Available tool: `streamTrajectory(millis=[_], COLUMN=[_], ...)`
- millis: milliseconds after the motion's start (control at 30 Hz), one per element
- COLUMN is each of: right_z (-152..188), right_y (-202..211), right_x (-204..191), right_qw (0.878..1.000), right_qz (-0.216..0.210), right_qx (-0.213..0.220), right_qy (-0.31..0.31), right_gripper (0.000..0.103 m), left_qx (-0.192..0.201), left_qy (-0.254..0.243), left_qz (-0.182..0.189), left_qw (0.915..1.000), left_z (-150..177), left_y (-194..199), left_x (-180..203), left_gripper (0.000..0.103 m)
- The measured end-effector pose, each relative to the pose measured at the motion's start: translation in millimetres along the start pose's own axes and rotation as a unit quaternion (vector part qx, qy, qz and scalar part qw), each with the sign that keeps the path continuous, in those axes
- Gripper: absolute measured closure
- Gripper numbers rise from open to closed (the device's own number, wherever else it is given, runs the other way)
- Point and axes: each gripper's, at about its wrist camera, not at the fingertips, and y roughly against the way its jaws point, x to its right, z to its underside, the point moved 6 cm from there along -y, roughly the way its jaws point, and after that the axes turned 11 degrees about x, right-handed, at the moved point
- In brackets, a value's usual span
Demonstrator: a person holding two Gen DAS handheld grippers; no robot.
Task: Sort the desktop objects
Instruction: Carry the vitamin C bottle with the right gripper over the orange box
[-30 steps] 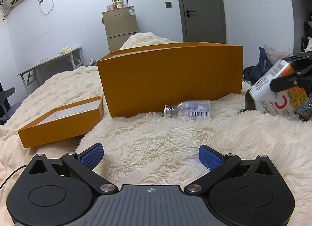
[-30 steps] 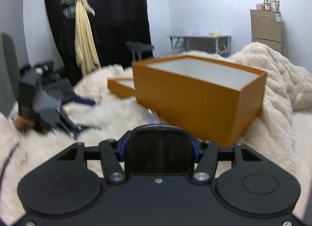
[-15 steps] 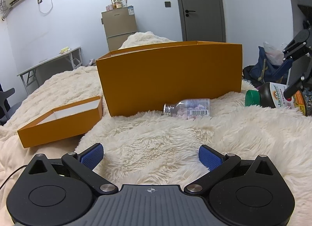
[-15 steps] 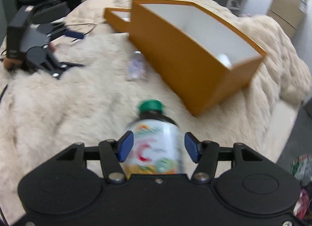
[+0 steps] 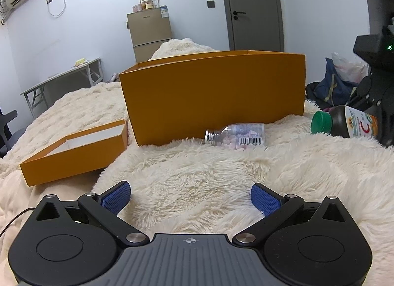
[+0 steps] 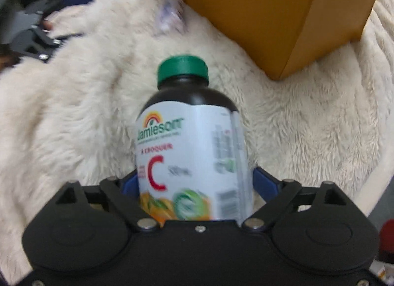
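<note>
A dark vitamin bottle point(image 6: 192, 143) with a green cap and white label lies on its side between my right gripper's point(image 6: 195, 180) blue pads, which stand spread wide, so it is open. The left wrist view shows that bottle point(image 5: 344, 123) low over the blanket at the far right, the right gripper point(image 5: 379, 103) behind it. A small clear bottle point(image 5: 236, 135) of pale tablets lies in front of the big orange box point(image 5: 214, 96). My left gripper point(image 5: 190, 194) rests open on the blanket, nothing between its fingers.
The orange box lid point(image 5: 73, 152) lies upturned left of the box. A fluffy cream blanket point(image 5: 197, 177) covers the whole surface. Beyond it are a door, a small fridge point(image 5: 150, 32), a grey table and bags on the floor at right.
My right gripper has swung the vitamin bottle down from a raised tilt to lie level near the blanket, and its fingers have spread apart. The left gripper has not moved.
</note>
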Motion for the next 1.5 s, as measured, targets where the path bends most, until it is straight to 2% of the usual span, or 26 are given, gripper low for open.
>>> streamTrajectory(millis=[200,333,467,633,1167,1267,1400,1500], right_z=[-13.0,-17.2,-21.1,-67.4,-267.4,-288.5,-303.2,-299.1], right_y=[28.2,27.2,16.6,76.6,78.1,44.2,8.4,-24.1], right_x=[-42.3,-57.4,-70.7,-77.8,-67.0,-33.9,1.0,7.6], right_qw=[0.993,0.979,0.962,0.955,0.966,0.968,0.96,0.962], right_qz=[0.074,0.149,0.198,0.233,0.152,0.156,0.162,0.165], right_qx=[0.013,-0.007,-0.03,0.062,0.173,0.182,0.227,0.216], right_qy=[0.091,0.14,0.187,0.173,0.117,0.068,-0.003,-0.02], right_gripper=[0.026,0.026,0.026,0.026,0.026,0.026,0.026,0.026], left_qx=[-0.001,-0.002,-0.002,-0.002,0.001,0.002,0.0,-0.001], left_qy=[0.001,0.003,0.004,0.006,0.008,0.004,-0.001,-0.003], left_qz=[0.001,0.002,0.002,0.003,0.003,0.001,0.0,0.0], left_qw=[1.0,1.0,1.0,1.0,1.0,1.0,1.0,1.0], left_z=[-0.5,-0.9,-1.0,-1.2,-0.5,-1.0,-0.5,0.1], left_y=[-0.1,0.4,0.7,3.3,4.1,5.2,3.7,3.1], left_x=[-0.5,-1.4,-2.0,-1.8,-3.9,-2.6,-1.8,-1.5], left_gripper=[0.0,0.0,0.0,0.0,0.0,0.0,0.0,0.0])
